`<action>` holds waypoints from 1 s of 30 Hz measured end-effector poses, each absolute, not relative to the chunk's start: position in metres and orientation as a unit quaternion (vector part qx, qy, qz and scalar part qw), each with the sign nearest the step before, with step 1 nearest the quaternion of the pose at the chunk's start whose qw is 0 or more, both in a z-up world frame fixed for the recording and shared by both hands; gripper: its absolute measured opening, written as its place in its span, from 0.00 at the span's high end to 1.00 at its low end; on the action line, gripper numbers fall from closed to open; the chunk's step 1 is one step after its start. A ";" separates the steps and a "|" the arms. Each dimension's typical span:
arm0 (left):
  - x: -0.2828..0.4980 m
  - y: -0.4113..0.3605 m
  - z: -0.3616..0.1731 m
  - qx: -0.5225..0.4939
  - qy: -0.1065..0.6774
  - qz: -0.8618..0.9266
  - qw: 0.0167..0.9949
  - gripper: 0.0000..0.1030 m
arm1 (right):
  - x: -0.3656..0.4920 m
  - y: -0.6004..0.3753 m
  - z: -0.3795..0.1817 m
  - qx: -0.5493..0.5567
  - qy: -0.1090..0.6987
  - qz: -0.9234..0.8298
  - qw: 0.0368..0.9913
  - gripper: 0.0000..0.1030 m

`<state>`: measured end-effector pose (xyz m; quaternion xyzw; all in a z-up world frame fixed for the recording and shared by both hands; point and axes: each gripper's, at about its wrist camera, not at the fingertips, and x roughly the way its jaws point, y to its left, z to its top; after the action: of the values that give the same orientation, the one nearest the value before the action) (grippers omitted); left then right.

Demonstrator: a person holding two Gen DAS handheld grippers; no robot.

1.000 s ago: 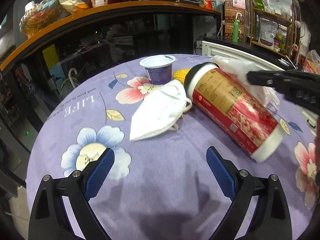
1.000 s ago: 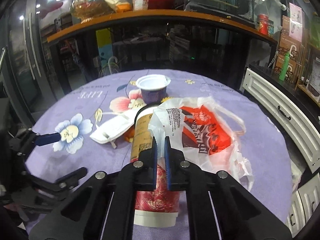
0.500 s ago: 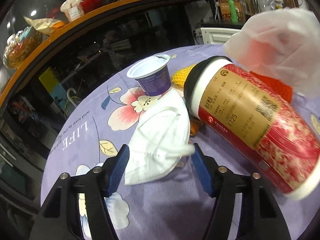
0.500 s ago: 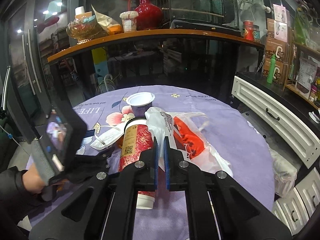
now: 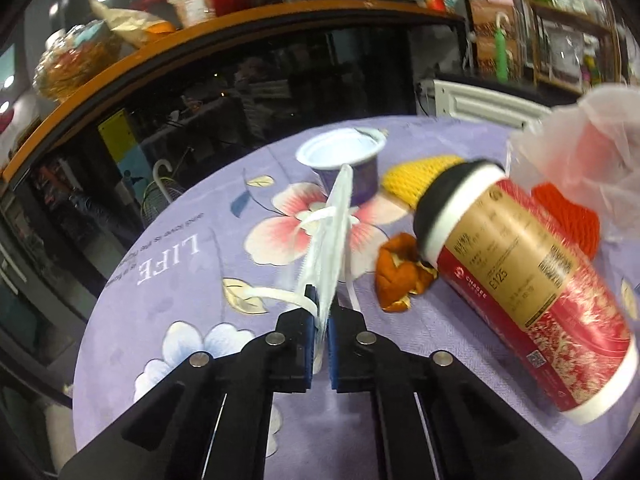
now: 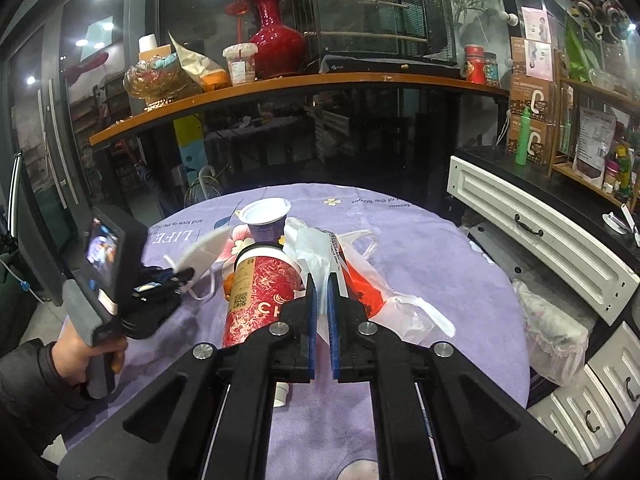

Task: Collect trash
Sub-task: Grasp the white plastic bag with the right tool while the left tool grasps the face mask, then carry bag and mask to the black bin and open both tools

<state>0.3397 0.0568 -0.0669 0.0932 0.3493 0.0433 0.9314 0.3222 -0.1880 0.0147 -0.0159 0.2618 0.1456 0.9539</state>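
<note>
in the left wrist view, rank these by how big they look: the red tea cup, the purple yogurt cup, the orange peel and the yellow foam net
1. red tea cup, by far the largest, though it lies nearest the camera.
2. purple yogurt cup and yellow foam net: they look alike, and the net is partly hidden behind the tea cup.
3. orange peel, smallest.

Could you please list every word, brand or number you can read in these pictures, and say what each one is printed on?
"LIFE": on the purple tablecloth, upside down from the cameras; the smaller line beside it is too small to read.
"CHAGEE": on the red band of the paper cup.
"E125": on the paper cup's tan label; its other print is blurred.
The plastic bag's print and shelf packaging are unreadable.
</note>
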 end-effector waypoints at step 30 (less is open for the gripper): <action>0.180 -0.030 0.016 0.037 0.241 -0.099 0.965 0.95 | 0.174 -0.292 0.053 0.042 0.205 0.099 0.973 0.95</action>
<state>0.1804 -0.0298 0.0164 0.0365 0.2411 -0.0992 0.9647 0.1739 -0.2918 0.0525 0.0418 0.2055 0.0995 0.9727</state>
